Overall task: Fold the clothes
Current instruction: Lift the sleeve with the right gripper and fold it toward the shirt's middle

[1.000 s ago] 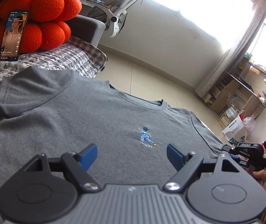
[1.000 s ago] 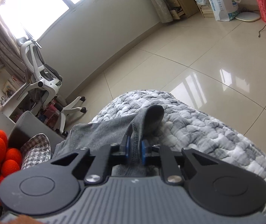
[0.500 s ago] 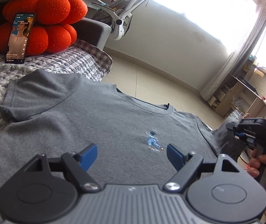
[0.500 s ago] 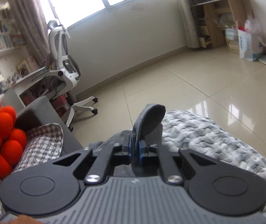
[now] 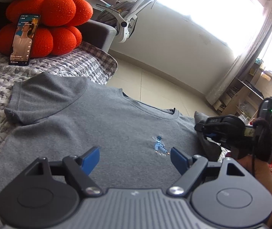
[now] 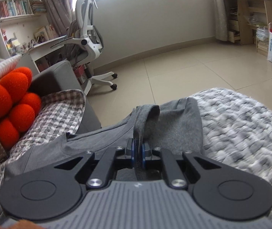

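A: How far along is the fold?

B: Barely begun. The grey knit T-shirt (image 5: 90, 133) lies flat on the nubbly quilted bed (image 5: 0, 87), near the orange cushion (image 5: 46, 24). The right claw (image 6: 138, 150) pinches one soft sleeve (image 6: 166, 122), lifted; the left claw (image 5: 135, 157) hangs spread, empty.

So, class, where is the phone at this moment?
In the left wrist view the phone stands at upper left, leaning against the orange cushion on the checked blanket, beyond the grey T-shirt's sleeve.
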The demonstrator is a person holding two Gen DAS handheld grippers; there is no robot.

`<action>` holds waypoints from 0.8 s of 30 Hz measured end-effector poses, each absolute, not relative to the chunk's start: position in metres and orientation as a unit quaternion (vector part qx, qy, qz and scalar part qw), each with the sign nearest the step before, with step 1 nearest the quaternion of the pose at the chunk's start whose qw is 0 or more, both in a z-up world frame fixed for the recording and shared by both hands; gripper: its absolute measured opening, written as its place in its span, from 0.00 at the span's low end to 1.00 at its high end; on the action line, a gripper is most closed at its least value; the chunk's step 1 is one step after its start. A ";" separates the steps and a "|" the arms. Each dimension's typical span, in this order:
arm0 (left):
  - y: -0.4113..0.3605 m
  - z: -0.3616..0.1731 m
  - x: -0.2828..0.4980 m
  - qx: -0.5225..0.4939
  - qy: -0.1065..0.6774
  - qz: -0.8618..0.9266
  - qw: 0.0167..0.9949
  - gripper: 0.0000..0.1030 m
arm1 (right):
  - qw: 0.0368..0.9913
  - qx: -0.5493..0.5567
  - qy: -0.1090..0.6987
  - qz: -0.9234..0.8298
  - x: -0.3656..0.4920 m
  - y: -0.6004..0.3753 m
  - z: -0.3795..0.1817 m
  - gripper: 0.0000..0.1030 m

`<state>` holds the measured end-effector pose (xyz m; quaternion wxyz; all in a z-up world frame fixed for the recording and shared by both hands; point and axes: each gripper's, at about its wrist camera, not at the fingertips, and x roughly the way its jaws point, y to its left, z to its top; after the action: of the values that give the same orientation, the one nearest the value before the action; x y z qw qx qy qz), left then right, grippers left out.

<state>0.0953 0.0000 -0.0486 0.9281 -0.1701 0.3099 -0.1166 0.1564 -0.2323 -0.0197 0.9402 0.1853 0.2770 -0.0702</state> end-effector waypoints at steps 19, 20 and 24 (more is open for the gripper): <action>-0.003 -0.051 0.095 -0.160 0.315 -0.128 0.927 0.79 | 0.916 0.263 0.302 0.036 0.117 -0.264 0.019 0.51; -0.003 -0.051 0.095 -0.160 0.316 -0.130 0.926 0.79 | 0.916 0.255 0.307 0.037 0.113 -0.264 0.020 0.51; -0.005 -0.054 0.099 -0.167 0.329 -0.141 0.919 0.74 | 0.914 0.238 0.326 0.040 0.096 -0.269 0.020 0.47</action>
<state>0.0989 -0.0049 -0.0541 0.9188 -0.1671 0.3289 -0.1406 0.0963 -0.2695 0.0199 0.9142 0.2375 0.3260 0.0401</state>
